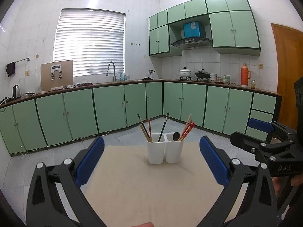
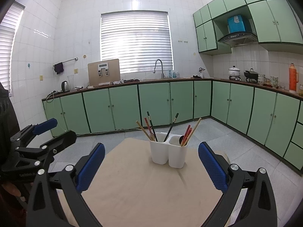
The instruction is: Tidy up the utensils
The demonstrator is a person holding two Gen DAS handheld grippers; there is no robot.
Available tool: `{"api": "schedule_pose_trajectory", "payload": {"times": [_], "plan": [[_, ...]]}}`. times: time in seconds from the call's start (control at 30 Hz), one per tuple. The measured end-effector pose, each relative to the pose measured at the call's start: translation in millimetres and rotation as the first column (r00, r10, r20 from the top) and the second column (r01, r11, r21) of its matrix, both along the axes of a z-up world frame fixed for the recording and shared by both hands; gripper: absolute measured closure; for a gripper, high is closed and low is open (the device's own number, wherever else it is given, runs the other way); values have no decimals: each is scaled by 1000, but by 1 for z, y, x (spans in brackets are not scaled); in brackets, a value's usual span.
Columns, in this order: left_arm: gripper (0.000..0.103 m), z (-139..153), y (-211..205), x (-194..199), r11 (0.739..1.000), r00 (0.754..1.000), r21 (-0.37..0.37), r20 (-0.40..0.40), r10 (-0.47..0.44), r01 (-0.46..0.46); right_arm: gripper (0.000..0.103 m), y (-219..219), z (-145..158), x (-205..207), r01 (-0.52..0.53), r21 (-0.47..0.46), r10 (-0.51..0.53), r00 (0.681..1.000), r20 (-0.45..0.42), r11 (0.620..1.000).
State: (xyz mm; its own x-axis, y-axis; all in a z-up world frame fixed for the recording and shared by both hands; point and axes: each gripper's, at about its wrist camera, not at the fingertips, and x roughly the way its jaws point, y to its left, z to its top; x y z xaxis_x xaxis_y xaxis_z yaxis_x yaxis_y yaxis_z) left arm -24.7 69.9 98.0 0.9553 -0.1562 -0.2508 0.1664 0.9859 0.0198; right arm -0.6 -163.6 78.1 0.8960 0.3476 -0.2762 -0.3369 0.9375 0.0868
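A white two-compartment utensil holder stands upright near the far edge of the beige table. Its left compartment holds tan, red and black chopsticks. In the right one are red and tan chopsticks and a dark spoon. My left gripper is open and empty, short of the holder. My right gripper is likewise open and empty, beside the left one.
Grey tiled floor surrounds the table. Green base cabinets run along the far walls under a counter with a kettle, sink tap, pots and an orange flask. A hand grips the right tool's handle.
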Motion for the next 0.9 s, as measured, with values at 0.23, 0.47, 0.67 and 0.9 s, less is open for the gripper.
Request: {"api": "schedule_pose_trajectory", "payload": {"times": [0.23,0.47,0.67,0.9], "plan": [[5,-2,0,3,1000,1000,0,-11,2,-2,6,2,-3,2,1,1,-1,1000,-7,1000],[5,-3,0,4,1000,1000,2,-13,3,-3,6,3,-4,2,1,1,-1,1000,-11,1000],[5,-3,0,5,1000,1000,1,-14,4,-4,6,2,-5,4,1,1,-1,1000,-14,1000],[5,-6,-1,6,1000,1000,0,-20,4,-4,6,2,-6,5,1,1,-1,1000,-14,1000]]}}
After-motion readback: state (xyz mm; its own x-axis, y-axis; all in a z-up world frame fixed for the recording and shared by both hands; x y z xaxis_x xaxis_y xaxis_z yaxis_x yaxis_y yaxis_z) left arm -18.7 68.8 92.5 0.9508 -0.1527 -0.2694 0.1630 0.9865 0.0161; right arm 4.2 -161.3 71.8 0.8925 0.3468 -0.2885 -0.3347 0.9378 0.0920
